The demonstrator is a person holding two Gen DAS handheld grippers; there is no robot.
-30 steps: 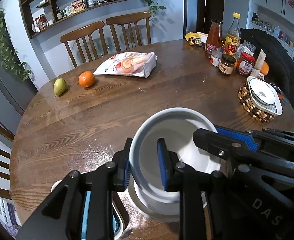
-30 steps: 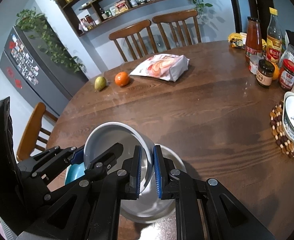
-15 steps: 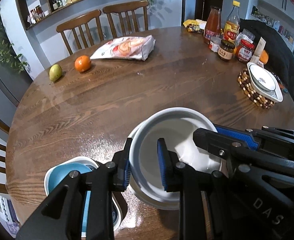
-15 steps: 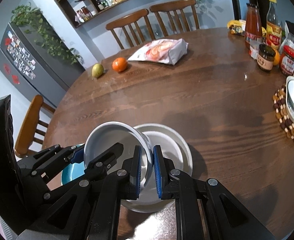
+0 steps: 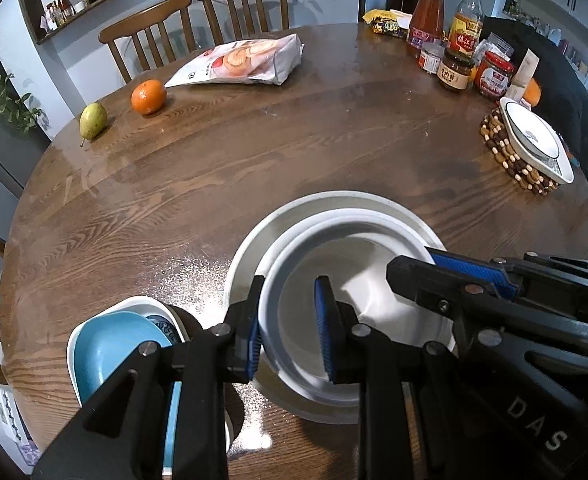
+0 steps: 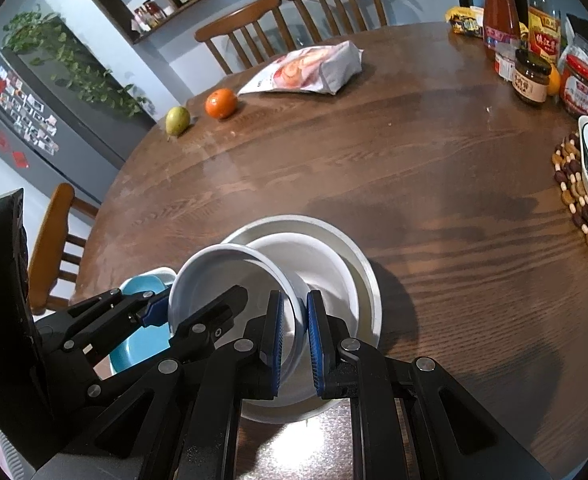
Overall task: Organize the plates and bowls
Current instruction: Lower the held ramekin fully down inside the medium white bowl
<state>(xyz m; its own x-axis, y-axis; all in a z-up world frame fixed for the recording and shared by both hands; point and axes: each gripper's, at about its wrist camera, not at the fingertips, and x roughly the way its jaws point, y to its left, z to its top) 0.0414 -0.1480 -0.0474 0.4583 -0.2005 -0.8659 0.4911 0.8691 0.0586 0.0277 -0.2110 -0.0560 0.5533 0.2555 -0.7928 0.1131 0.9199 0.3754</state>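
Both tools (image 5: 290, 336) (image 6: 294, 340) clamp tilted white bowl (image 5: 358, 280) rim.

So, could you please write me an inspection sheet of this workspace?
Surface: round wooden table, grain glossy.
Job's things: white bowl gripped on both rims, over a larger white dish; blue bowl to its left; patterned plate on a beaded trivet.
Clutter: pear, orange, snack bag, jars and bottles.
Grippers: left gripper and right gripper each clamp the bowl rim.
Cables: nothing seen.
Surroundings: chairs, shelf, fridge.
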